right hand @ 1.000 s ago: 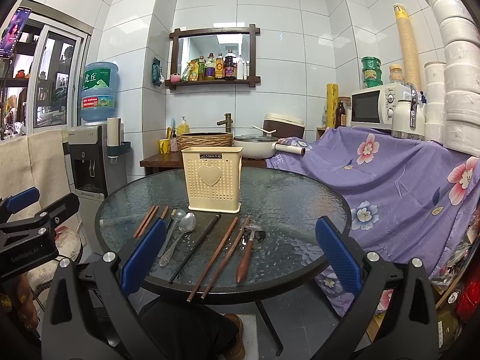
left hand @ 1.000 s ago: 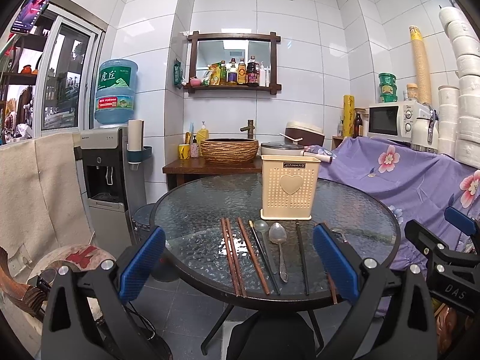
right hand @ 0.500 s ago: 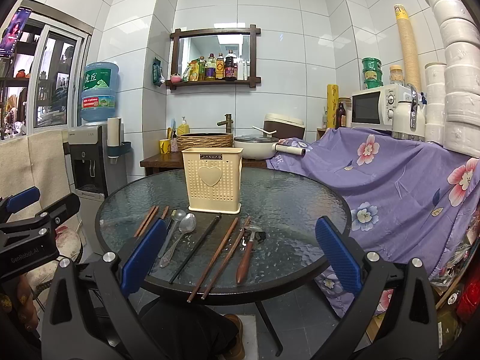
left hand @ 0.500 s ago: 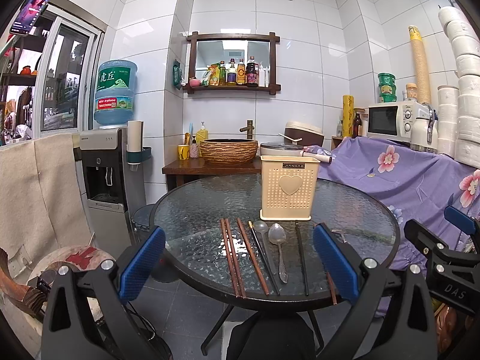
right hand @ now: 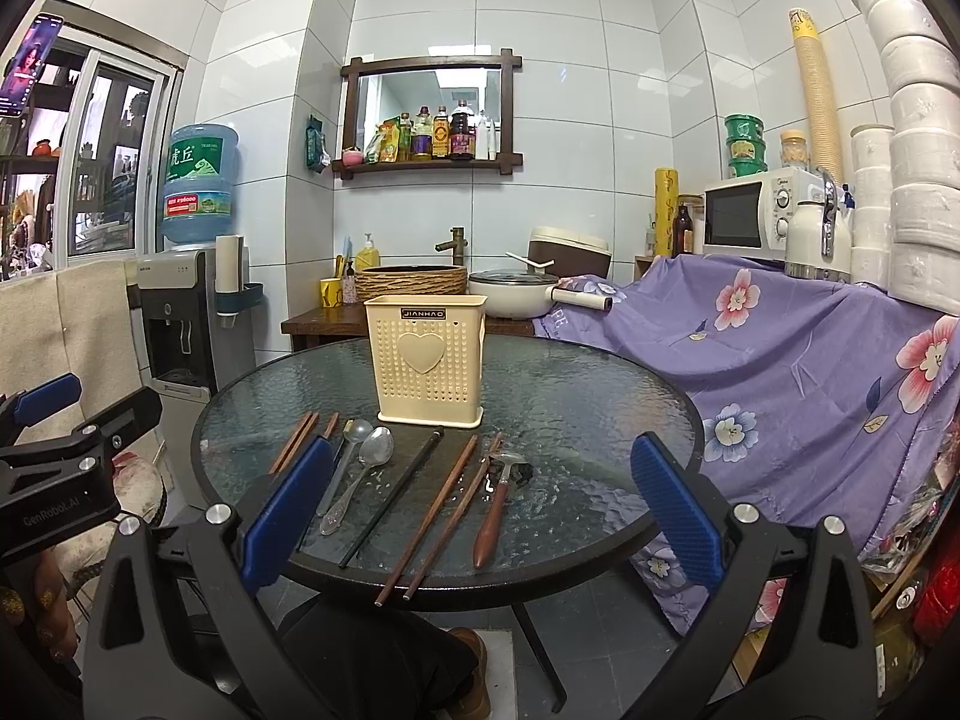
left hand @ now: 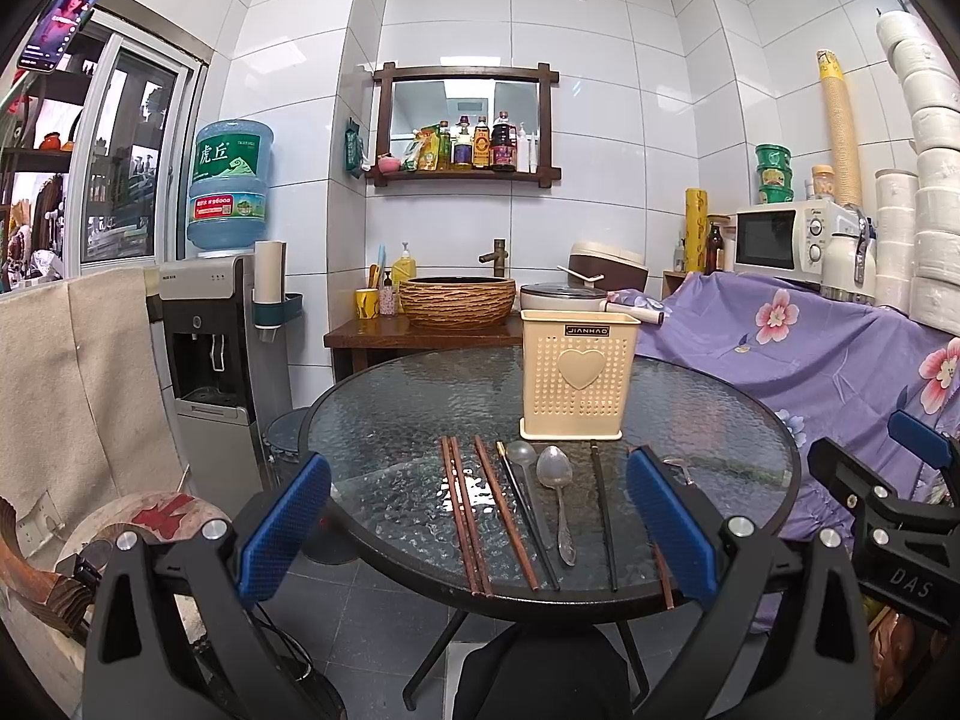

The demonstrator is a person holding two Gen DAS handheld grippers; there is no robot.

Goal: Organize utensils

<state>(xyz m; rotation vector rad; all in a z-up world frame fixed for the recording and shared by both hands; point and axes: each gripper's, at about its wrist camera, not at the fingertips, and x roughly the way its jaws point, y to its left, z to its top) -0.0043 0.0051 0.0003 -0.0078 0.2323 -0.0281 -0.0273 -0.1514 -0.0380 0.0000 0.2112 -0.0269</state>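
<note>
Cream holder (left hand: 577, 381) upright at far middle of glass table (left hand: 390, 408), contents not visible. Chopsticks (left hand: 465, 516), spoons (left hand: 558, 498), wooden-handled utensil (right hand: 495, 507) lie flat just near of it. Left gripper (left hand: 480, 528) and right gripper (right hand: 474, 516) hover at near edge, jaws wide apart, holding nothing.

Utensils (left hand: 558, 501) before holder (left hand: 577, 375) on table (left hand: 390, 414)

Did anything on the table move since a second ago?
Nothing visibly changed. Both grippers, left and right, stay open and empty before the round glass table; the metal spoons, wooden chopsticks and cream plastic utensil holder lie untouched.
</note>
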